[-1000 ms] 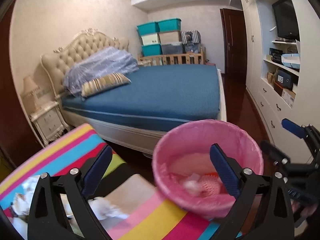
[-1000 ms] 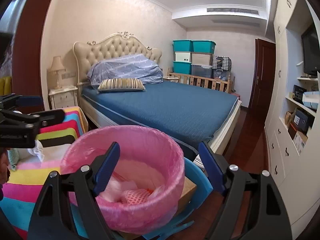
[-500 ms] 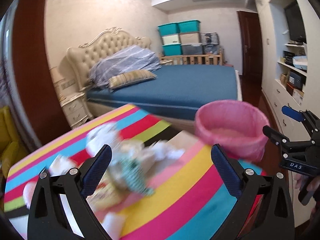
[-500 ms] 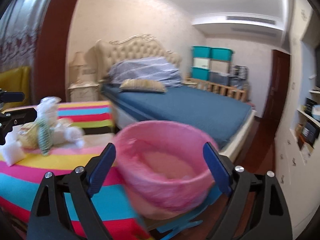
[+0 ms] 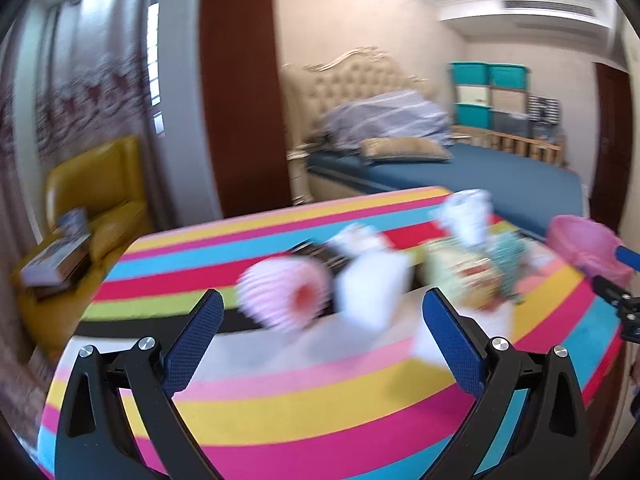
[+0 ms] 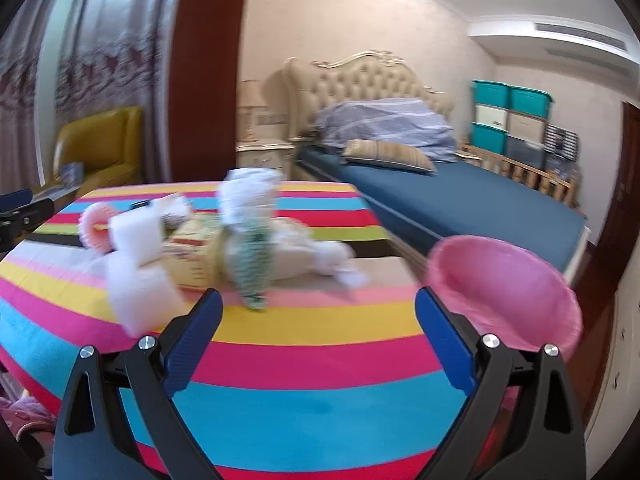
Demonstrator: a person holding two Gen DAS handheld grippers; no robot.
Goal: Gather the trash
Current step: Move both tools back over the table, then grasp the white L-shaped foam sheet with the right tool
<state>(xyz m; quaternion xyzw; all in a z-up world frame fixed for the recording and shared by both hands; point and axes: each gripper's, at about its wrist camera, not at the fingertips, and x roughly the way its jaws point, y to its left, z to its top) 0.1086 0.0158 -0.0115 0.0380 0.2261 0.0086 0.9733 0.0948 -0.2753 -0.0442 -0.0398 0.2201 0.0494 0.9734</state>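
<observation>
The left hand-held gripper [image 5: 322, 322] stands wide open over the striped surface [image 5: 320, 404]; its two blue pads are well apart and nothing is between them; they touch nothing that can be seen. Just beyond its fingertips lies the trash, blurred by motion: a pink-and-white frilled foam net [image 5: 285, 294], a white foam block [image 5: 374, 290] beside it, a yellowish printed packet [image 5: 460, 276], a teal-patterned scrap [image 5: 506, 258] and crumpled white tissue [image 5: 466, 214] towards the far edge.

The right hand-held gripper [image 6: 318, 326] is also wide, and its jaws are opening at this moment; nothing sits between the pads, and they press on nothing. From its own camera the same heap lies ahead and to the left on the surface [image 6: 320, 360]: the foam net [image 6: 96, 228] furthest left, the white foam block [image 6: 138, 268] nearest, the packet [image 6: 192, 256] behind it, the teal scrap [image 6: 250, 272] in the middle with tissue [image 6: 248, 196] above it, and more white tissue [image 6: 338, 262] trailing to the right.

The pink-lined bin [image 6: 504, 292] stands at the right edge of the surface, just beyond the right finger; in the left view the bin [image 5: 584, 246] shows far right, beside the tip of the other gripper; what it contains cannot be made out. A blue bed [image 6: 472, 204] lies behind; a yellow armchair [image 6: 100, 146] sits at left.
</observation>
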